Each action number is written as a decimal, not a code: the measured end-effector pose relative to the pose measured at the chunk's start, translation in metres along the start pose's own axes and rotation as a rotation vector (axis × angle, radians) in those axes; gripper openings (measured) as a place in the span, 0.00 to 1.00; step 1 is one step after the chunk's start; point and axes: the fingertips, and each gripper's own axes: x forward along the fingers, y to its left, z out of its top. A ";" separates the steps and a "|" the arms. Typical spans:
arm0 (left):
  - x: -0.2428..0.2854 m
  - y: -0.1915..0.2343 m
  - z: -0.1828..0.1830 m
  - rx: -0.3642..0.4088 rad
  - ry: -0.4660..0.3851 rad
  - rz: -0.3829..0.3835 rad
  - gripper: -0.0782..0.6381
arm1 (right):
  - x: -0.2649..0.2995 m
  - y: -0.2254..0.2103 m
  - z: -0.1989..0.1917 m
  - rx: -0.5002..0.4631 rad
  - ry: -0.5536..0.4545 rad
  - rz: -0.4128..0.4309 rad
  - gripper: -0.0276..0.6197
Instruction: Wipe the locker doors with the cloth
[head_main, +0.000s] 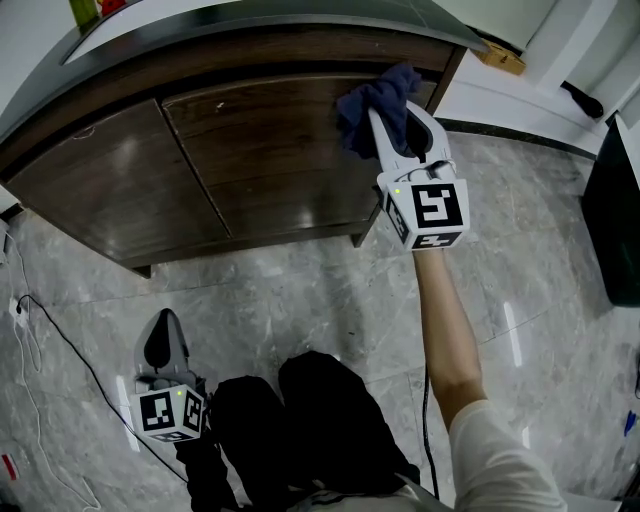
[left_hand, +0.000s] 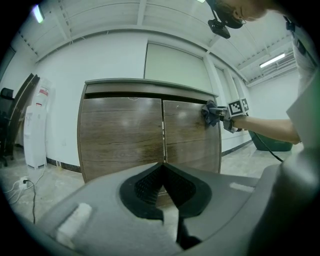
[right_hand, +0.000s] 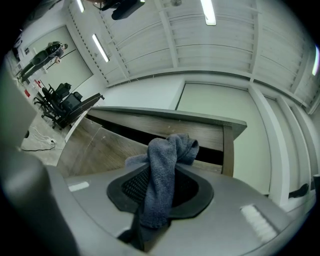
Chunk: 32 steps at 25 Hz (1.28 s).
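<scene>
A dark wooden locker stands ahead with a left door (head_main: 110, 185) and a right door (head_main: 270, 150). My right gripper (head_main: 398, 125) is shut on a dark blue cloth (head_main: 365, 105), which bunches against the upper right corner of the right door. In the right gripper view the cloth (right_hand: 167, 155) hangs between the right gripper (right_hand: 162, 175) jaws, below the locker's top edge. My left gripper (head_main: 163, 335) hangs low over the floor beside the person's legs, shut and holding nothing. In the left gripper view, the left gripper (left_hand: 162, 172) faces both doors (left_hand: 120, 135), far from them.
A grey top (head_main: 250, 20) overhangs the locker. Cables (head_main: 40, 330) trail over the marble floor at the left. A black object (head_main: 615, 220) stands at the right edge. A white water dispenser (left_hand: 35, 130) stands left of the locker. The person's legs (head_main: 300, 420) fill the bottom centre.
</scene>
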 end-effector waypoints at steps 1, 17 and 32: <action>-0.001 0.001 0.001 -0.002 0.000 0.001 0.11 | 0.002 0.004 0.003 -0.002 -0.004 0.007 0.20; -0.027 0.050 0.000 -0.024 -0.014 0.042 0.11 | 0.040 0.097 0.038 0.030 -0.054 0.086 0.20; -0.081 0.127 -0.011 -0.053 -0.027 0.165 0.11 | 0.086 0.214 0.073 0.066 -0.084 0.178 0.20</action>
